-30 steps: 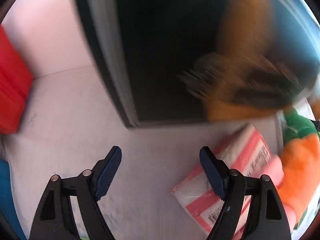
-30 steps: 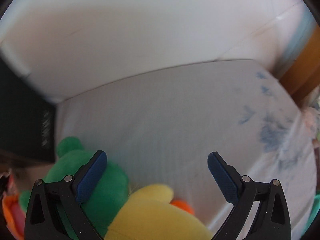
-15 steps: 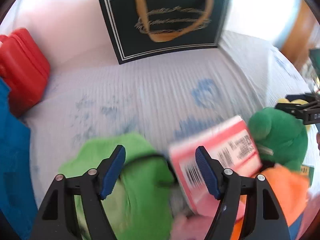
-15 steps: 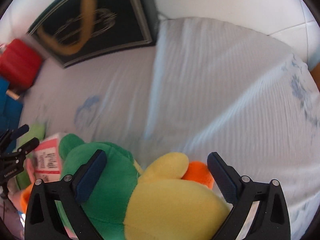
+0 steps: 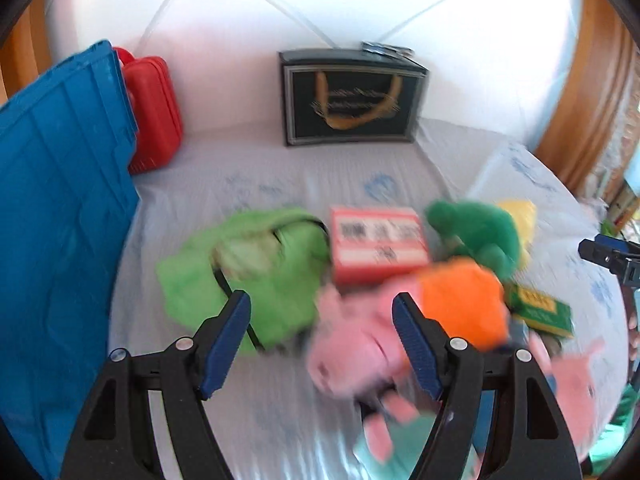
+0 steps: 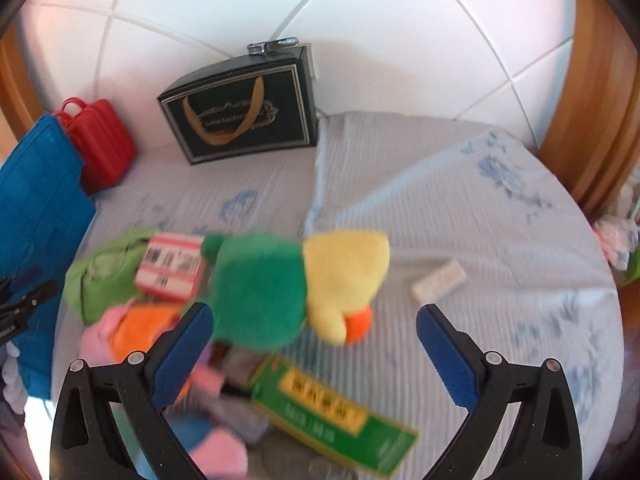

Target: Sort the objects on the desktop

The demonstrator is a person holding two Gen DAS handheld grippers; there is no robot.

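Note:
A heap of things lies on the pale blue-patterned cloth (image 6: 460, 208): a lime green pouch (image 5: 256, 264), a red and white box (image 5: 378, 244), a green plush (image 6: 260, 284) joined to a yellow one (image 6: 344, 268), an orange plush (image 5: 460, 300), a pink plush (image 5: 352, 344) and a flat green box (image 6: 332, 404). My left gripper (image 5: 320, 304) hangs open above the pouch and pink plush, holding nothing. Over the green plush and flat box, my right gripper (image 6: 314, 314) is open and empty too. Both views are blurred by motion.
A blue crate (image 5: 60, 220) stands at the left, with a red case (image 5: 154, 108) behind it. A black gift bag (image 5: 352, 100) stands against the white tiled wall. A small white box (image 6: 438, 280) lies alone to the right. Wooden framing borders both sides.
Both grippers have pulled back and up from the black bag and the wall; the whole heap, crate and case have come into view. Both stay open and empty.

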